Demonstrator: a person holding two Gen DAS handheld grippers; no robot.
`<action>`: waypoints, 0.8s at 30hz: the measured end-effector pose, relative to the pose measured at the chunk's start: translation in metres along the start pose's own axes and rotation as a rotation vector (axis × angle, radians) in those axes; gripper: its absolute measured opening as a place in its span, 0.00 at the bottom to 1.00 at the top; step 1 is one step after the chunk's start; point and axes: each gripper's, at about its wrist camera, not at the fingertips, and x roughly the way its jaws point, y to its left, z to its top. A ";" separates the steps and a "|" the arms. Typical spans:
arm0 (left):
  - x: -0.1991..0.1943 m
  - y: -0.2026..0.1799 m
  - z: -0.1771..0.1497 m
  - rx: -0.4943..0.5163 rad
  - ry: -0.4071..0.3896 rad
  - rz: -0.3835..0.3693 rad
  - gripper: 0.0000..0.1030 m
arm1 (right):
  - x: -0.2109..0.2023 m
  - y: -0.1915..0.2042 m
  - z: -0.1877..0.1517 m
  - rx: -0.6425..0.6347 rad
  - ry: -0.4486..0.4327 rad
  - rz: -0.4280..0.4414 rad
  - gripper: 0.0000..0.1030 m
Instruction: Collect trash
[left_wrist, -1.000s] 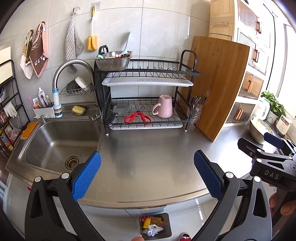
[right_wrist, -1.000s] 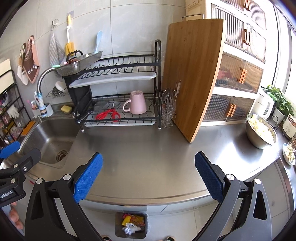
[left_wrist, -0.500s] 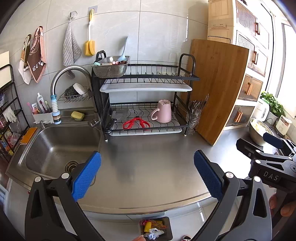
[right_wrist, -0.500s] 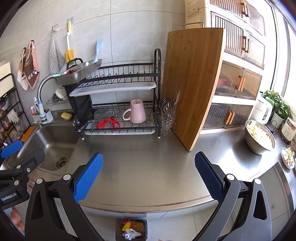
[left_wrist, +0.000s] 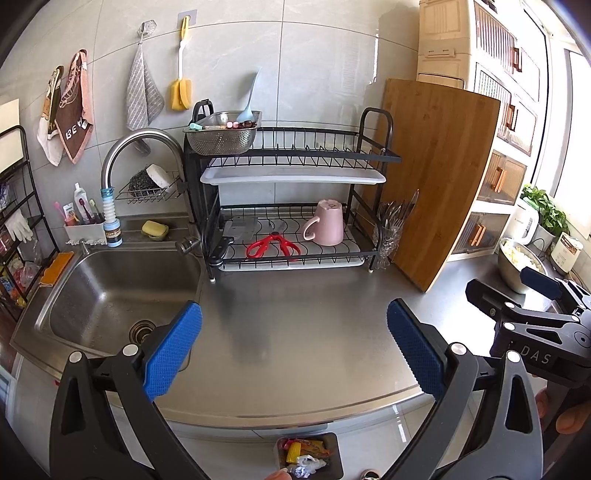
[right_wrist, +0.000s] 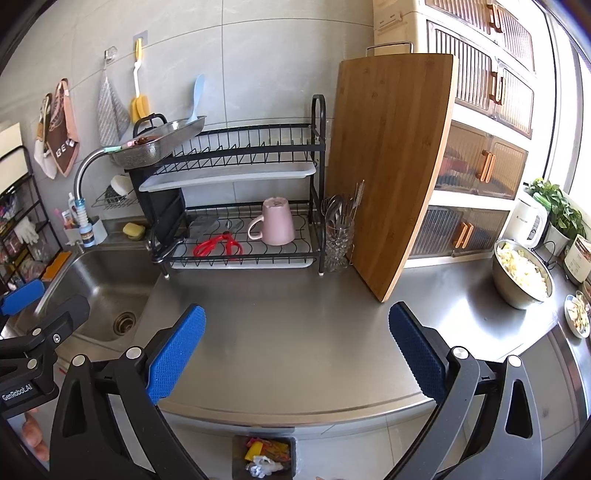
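A grey trash bin (left_wrist: 334, 448) stands on the floor below the counter's front edge, also in the right wrist view (right_wrist: 291, 448). It holds colourful wrappers (left_wrist: 304, 448) and crumpled white plastic (right_wrist: 264, 466). My left gripper (left_wrist: 293, 350) is open and empty above the steel counter (left_wrist: 295, 325). My right gripper (right_wrist: 297, 350) is open and empty above the counter (right_wrist: 295, 314) too. The right gripper shows at the right in the left wrist view (left_wrist: 535, 295), and the left gripper at the left in the right wrist view (right_wrist: 33, 314).
A sink (left_wrist: 110, 291) lies at the left. A black dish rack (left_wrist: 295, 206) holds a pink mug (left_wrist: 327, 223) and red scissors (left_wrist: 273, 245). A wooden cutting board (left_wrist: 436, 177) leans behind. A steel bowl of food (right_wrist: 522, 275) sits at the right.
Both grippers have tilted up and drawn back a little from the counter. The bin has slid lower in both views. Both stay open and empty.
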 end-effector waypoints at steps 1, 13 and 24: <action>0.000 0.000 0.000 -0.002 0.000 -0.001 0.92 | 0.000 0.000 0.000 0.000 0.000 0.001 0.97; 0.002 0.000 0.000 -0.003 0.000 0.010 0.92 | 0.004 0.000 -0.001 0.012 0.006 0.021 0.97; 0.002 0.000 0.002 -0.008 -0.011 0.011 0.92 | 0.008 0.000 0.001 0.009 0.004 0.024 0.97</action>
